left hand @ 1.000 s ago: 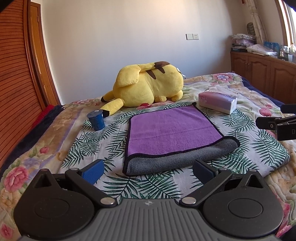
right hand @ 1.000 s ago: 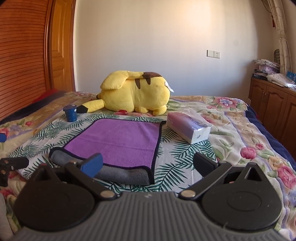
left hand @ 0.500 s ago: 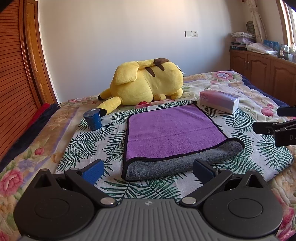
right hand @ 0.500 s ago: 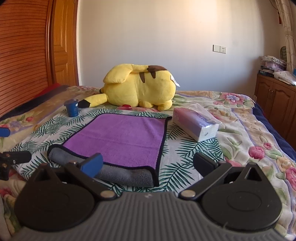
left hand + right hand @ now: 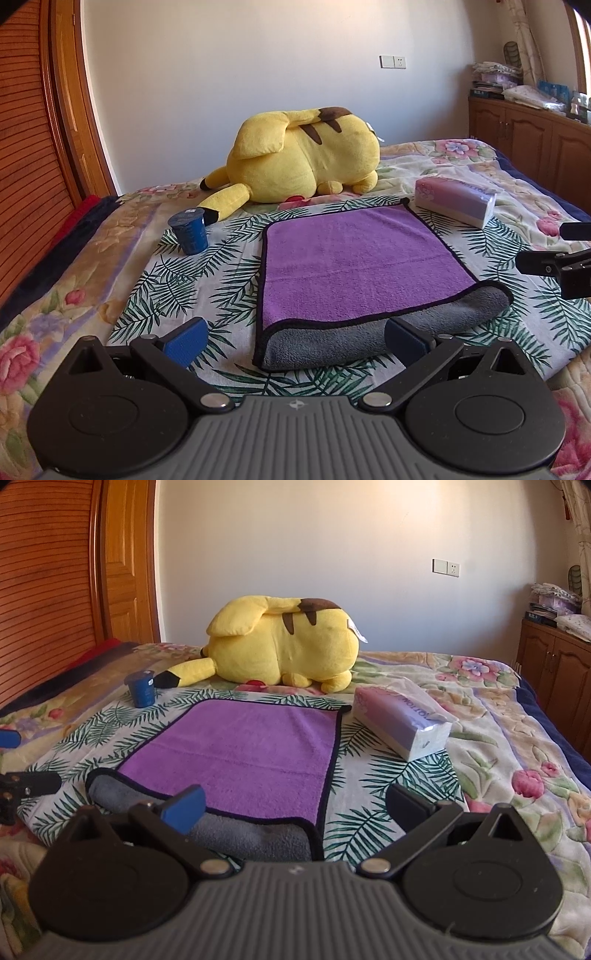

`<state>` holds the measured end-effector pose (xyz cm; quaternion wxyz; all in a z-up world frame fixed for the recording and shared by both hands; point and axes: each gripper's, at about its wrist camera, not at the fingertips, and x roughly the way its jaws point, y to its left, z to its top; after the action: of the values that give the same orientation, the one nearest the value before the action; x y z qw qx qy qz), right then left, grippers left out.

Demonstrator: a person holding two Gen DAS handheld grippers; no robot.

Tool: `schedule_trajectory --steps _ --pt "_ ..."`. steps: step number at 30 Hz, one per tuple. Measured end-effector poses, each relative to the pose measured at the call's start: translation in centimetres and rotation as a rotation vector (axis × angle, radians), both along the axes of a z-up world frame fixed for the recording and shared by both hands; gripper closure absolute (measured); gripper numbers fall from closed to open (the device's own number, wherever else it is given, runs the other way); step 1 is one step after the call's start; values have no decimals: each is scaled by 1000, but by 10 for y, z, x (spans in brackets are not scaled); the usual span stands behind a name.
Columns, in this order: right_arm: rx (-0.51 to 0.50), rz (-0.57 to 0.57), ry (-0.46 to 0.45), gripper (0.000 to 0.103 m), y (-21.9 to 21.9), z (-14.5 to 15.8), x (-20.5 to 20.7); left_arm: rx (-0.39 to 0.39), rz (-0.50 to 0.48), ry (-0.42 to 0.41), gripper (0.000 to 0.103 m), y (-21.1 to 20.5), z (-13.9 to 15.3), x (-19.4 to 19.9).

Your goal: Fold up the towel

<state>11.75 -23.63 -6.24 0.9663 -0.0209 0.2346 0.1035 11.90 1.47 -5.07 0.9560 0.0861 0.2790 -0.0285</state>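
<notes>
1. Purple towel [image 5: 364, 264] spread flat on the leaf-print bedspread [image 5: 192, 284], already doubled once: grey underside rolled out along the near fold [image 5: 376, 338], purple face on top, black piping round the rim.
2. Near fold running roughly 8 to 2 o'clock in the left wrist view, 10 to 4 o'clock in the right wrist view [image 5: 236, 753]; long axis of the folded cloth judged to run across both tools, though nearly square and hard to call.
3. Lying dead ahead at 12 o'clock of each tool, near edge just beyond the fingertips.
4. Left gripper [image 5: 293, 338] spread wide, empty, hovering short of the fold's left half, touching nothing that can be seen.
5. Right gripper [image 5: 295, 805] likewise spread wide and empty, its left finger [image 5: 183, 808] in line with the grey roll; contact impossible to judge.
6. Neither tool clearly nearer; each facing its own near corner, so likely a two-handed pinch for a second fold.
7. Further out: blue cup [image 5: 189, 230] at 10 o'clock, yellow plush [image 5: 303, 164] at 12, tissue pack [image 5: 456, 201] at 2, all clear of the cloth.
</notes>
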Motion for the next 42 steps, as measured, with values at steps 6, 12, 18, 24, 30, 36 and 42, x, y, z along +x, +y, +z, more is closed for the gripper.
schedule_trajectory --steps 6,12,18,24,30,36,42 --pt "5 -1 14 0 -1 -5 12 -10 7 22 16 6 -6 15" --pt "3 4 37 0 0 -13 26 -22 5 46 17 11 -14 29" --pt "-1 25 67 0 3 -21 36 -33 -8 65 28 17 -22 41" --pt "-2 64 101 4 7 -28 46 -19 -18 75 38 19 -30 52" --pt "1 79 161 15 6 -39 56 -13 -25 98 44 23 -41 64" --pt "12 91 209 19 4 -46 64 -35 -16 127 55 30 -49 76" --pt "12 99 247 24 3 -52 67 -51 -2 160 59 37 -57 84"
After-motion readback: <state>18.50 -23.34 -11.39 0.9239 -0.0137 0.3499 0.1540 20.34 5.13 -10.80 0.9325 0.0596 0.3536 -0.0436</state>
